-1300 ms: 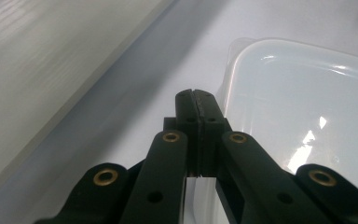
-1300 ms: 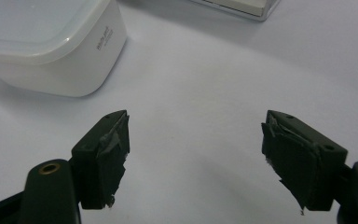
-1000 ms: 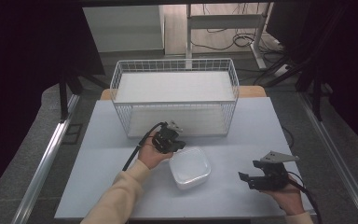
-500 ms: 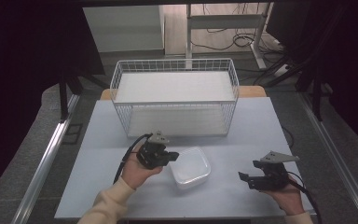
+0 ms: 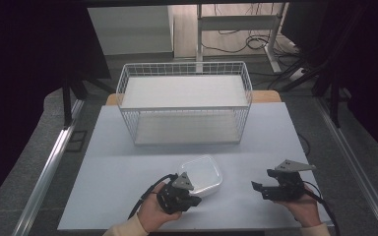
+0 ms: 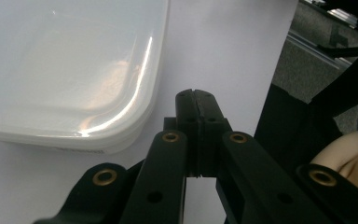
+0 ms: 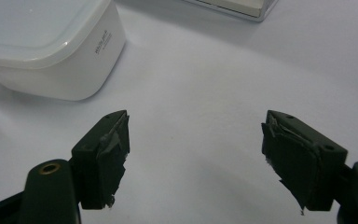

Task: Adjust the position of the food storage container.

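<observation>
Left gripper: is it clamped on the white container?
No, the left gripper is shut on nothing, beside the white container.

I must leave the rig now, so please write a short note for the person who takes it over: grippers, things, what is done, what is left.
Left gripper: jaws shut on nothing, just beside the near edge of the white lidded container.
Right gripper: jaws wide open, empty, low over the table, apart from the container.
Container: on the table, lid on, in front of the wire basket.
Done: nothing is gripped yet.
Left: probably to grasp the container; the basket looks a likely goal, but that is a guess.
</observation>
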`<state>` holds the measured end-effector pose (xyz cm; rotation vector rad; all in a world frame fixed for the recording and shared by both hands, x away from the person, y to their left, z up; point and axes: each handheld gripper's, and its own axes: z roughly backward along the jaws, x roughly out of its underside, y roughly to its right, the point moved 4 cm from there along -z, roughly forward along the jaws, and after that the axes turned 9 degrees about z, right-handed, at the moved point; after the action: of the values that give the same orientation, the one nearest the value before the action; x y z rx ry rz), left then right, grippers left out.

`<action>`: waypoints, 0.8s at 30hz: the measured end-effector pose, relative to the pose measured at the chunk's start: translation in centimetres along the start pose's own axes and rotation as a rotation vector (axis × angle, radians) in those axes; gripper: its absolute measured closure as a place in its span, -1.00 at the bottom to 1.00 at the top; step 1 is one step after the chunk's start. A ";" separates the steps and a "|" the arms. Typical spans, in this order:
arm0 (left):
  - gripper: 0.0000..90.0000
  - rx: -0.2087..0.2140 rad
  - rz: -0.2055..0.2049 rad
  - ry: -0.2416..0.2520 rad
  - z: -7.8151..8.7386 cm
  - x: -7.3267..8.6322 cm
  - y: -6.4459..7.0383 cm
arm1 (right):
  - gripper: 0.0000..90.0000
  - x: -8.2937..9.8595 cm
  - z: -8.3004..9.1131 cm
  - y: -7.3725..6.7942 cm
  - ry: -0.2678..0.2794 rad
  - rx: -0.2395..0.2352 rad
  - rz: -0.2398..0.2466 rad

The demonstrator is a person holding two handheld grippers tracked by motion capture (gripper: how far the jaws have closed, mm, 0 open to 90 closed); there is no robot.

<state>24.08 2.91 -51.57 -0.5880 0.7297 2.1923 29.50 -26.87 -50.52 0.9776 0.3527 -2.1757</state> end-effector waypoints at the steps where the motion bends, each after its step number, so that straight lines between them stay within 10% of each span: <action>1: 1.00 0.000 0.000 0.000 0.0 0.0 0.0 | -0.49 0.0 0.0 0.0 0.000 0.000 0.000; 24: 1.00 -0.079 0.092 0.023 0.3 -0.1 -4.1 | -0.49 0.0 0.0 0.1 -0.001 0.003 0.003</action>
<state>27.20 5.36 -52.62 -0.6322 0.6973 2.3110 29.56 -26.94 -50.55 0.9778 0.3473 -2.1741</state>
